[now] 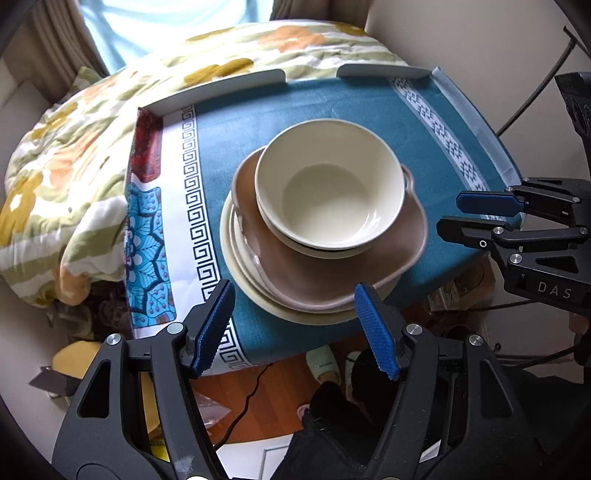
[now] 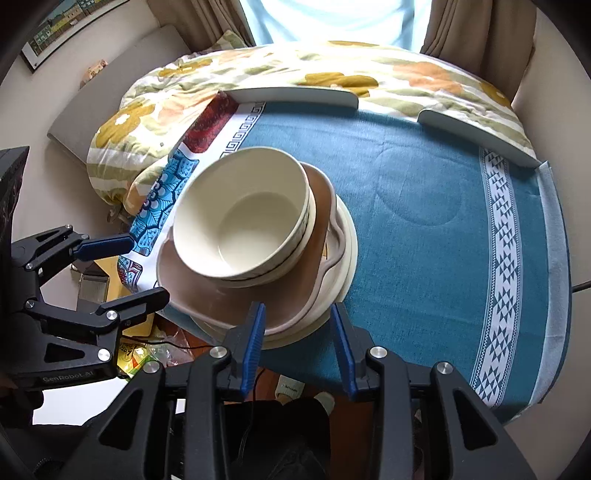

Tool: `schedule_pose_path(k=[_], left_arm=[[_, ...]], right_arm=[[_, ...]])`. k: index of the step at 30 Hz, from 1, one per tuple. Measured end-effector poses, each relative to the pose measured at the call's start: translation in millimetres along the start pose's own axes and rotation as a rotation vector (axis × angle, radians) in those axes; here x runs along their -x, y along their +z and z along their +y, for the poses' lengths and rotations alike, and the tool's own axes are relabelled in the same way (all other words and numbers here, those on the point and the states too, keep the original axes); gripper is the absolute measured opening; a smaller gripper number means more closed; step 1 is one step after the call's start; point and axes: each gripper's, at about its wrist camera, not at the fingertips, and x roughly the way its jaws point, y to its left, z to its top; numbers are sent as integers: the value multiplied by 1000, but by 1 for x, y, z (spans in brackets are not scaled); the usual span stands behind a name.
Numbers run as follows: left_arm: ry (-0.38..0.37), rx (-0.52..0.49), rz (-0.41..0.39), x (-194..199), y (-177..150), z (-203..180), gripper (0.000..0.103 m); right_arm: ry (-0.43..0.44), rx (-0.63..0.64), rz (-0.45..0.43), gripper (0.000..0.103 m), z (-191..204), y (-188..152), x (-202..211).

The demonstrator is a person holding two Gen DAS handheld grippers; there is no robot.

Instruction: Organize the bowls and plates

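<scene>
Left gripper [image 1: 295,325], nearest the lens, hangs with its jaws wide apart at the near edge of the stack, holding nothing; right gripper [image 2: 297,341] likewise stands open and empty, its blue pads [image 2: 255,343] flanking the stack's near rim. In the left wrist view the right gripper enters from 3 o'clock; in the right wrist view the left gripper sits at 9 o'clock.

The stack: a cream bowl [image 1: 328,184] on top, nested in a second, shallower bowl of which only the rim shows; under these a brown wavy-edged plate [image 1: 332,273]; at the bottom cream plates [image 1: 236,258] (how many, the rims do not settle). The stack stands on the table's near half, toward the patterned left border.

Step in hand, by judgement: the dishes appear gathered, and the grippers are either poised to take the pile or standing clear of it. A next move would call for a level grip low on the rims, since the bowls sit off-centre and could slide.

Surface: a teal tablecloth [image 2: 424,184] with white key-pattern bands, over a table with raised white rails [image 2: 295,94] at 12 o'clock; beyond, a floral quilt [image 2: 258,70]; farthest, curtains [image 2: 476,33] and a bright window.
</scene>
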Motion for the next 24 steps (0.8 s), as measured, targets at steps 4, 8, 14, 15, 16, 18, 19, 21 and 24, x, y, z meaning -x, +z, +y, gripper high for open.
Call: schedule_pose_path(k=[4,8,14,15,16,18,19,21,24], left_arm=[[26,49,-115,49,-10,-9,65],[52,108,-229,102,-22,-27,65],[151,158,-420,175,-43,-58,98],[169,161,-461,186,-47,-63,103],[189,165,-498,196,-51,-68,103],[220,164,-536,211,-56,-79,103],[237,162,-545,217,-59,-84,103],[264,159,-567,226,-63,-92,103],[273,165,-600,236,-72,-99,103]], right_arm=[[-8,-12,-113,33,4,-11,49],[-50,-21,-228,37,4,-23,105],[-90,-53,-356,73,1,-46,176],[-97,-57,-372,88,0,-51,184],[-108,-63,-386,95,-2,-55,191],[-130,-79,-414,95,-3,-64,203],[-143,-86,-433,95,-3,-69,209],[-172,-105,-495,95,-3,-80,222],[-221,-124,-582,95,0,-94,240]])
